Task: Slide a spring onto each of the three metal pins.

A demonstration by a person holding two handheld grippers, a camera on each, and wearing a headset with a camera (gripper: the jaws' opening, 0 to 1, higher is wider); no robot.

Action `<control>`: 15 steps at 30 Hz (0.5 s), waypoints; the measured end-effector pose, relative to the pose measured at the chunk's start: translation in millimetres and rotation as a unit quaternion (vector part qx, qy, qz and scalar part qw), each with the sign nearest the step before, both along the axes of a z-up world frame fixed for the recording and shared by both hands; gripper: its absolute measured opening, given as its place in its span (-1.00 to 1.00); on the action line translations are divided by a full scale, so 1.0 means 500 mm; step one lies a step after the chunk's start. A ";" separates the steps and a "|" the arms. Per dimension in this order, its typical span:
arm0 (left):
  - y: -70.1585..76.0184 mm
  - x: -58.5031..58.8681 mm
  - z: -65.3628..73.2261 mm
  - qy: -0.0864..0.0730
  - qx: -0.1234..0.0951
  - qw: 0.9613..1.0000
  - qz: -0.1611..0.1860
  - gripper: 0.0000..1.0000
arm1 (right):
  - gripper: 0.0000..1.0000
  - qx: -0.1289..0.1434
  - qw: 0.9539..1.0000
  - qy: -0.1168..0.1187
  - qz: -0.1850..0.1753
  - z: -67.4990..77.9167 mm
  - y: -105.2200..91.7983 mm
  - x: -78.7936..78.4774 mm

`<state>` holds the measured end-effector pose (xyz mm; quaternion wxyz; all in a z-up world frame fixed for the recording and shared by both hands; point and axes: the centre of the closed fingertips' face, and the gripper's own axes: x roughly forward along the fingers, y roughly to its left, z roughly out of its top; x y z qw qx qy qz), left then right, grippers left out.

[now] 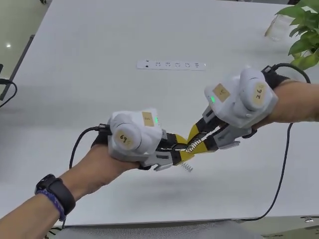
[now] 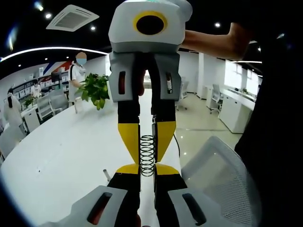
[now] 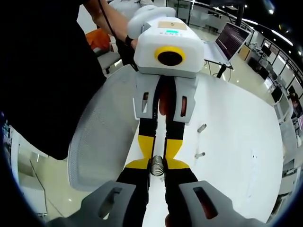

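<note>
A steel spring (image 1: pixel 195 145) spans the gap where my two grippers meet tip to tip above the white table (image 1: pixel 99 89). In the left gripper view the spring (image 2: pixel 147 155) runs from my left gripper (image 2: pixel 147 169) up into the right gripper (image 2: pixel 147 142). The right gripper view has the spring (image 3: pixel 157 166) end-on between my right gripper (image 3: pixel 157 164) tips, with the left gripper (image 3: pixel 159 144) facing it. Both pairs of jaws are closed onto the coil. I cannot make out a pin inside it. Another spring (image 1: pixel 187 167) lies on the table below. Two small metal pins (image 3: pixel 202 127) (image 3: pixel 200 154) lie on the table.
A white power strip (image 1: pixel 171 64) lies across the table's middle. At the far right corner stand a potted plant (image 1: pixel 304 30) and a clear cup (image 1: pixel 276 27). A black cable (image 1: pixel 281 174) trails off the right gripper, and a grey mesh chair (image 3: pixel 99 142) is near the table's front edge.
</note>
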<state>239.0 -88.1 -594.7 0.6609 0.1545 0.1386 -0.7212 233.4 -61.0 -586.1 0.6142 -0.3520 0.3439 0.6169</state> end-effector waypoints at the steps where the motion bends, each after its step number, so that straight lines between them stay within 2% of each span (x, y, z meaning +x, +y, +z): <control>1: 0.000 0.000 0.000 0.000 0.000 1.000 0.000 -0.96 | -0.83 0.000 1.000 0.000 -0.001 0.000 0.000 0.000; 10: 0.002 0.010 -0.003 -0.002 0.001 1.000 0.007 -0.94 | -0.83 -0.002 1.000 -0.007 0.000 -0.002 0.003 0.008; 15: 0.006 0.015 -0.009 0.007 0.003 1.000 0.016 -0.87 | -0.83 -0.008 1.000 -0.006 0.001 -0.009 0.002 0.012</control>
